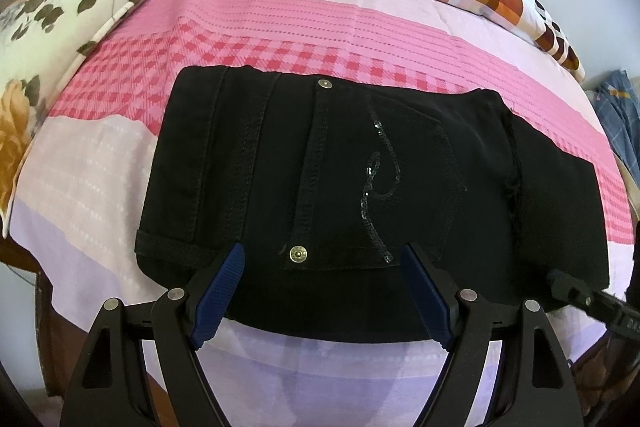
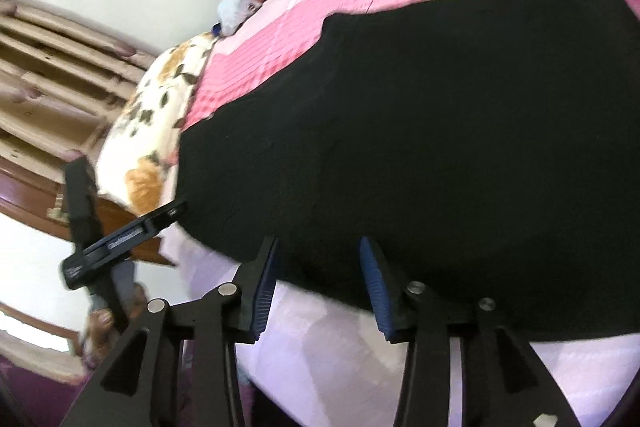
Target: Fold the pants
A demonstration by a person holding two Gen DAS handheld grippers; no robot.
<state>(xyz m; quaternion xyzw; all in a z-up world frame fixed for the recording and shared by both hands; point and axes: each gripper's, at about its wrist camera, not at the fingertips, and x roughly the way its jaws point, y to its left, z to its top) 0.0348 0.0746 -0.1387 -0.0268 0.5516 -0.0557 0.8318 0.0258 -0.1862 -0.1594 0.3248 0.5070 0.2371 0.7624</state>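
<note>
Jaws on both sides stand apart and grip nothing: the left gripper (image 1: 320, 259) wide over the near edge of the black pants (image 1: 360, 179), the right gripper (image 2: 318, 259) narrower, no cloth between its pads. Pants lie folded flat just ahead of both, long axis crosswise to the jaws, pocket rivet (image 1: 299, 253) between the left pair. Left looks nearer the bundle's middle, right nearer its end; pink bed sheet (image 1: 280, 19) beyond.

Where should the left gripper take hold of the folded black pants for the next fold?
Probably the pants' near folded edge, just below the brass rivet, coming from the near side. That edge lies flat between the left gripper's open fingers.
</note>
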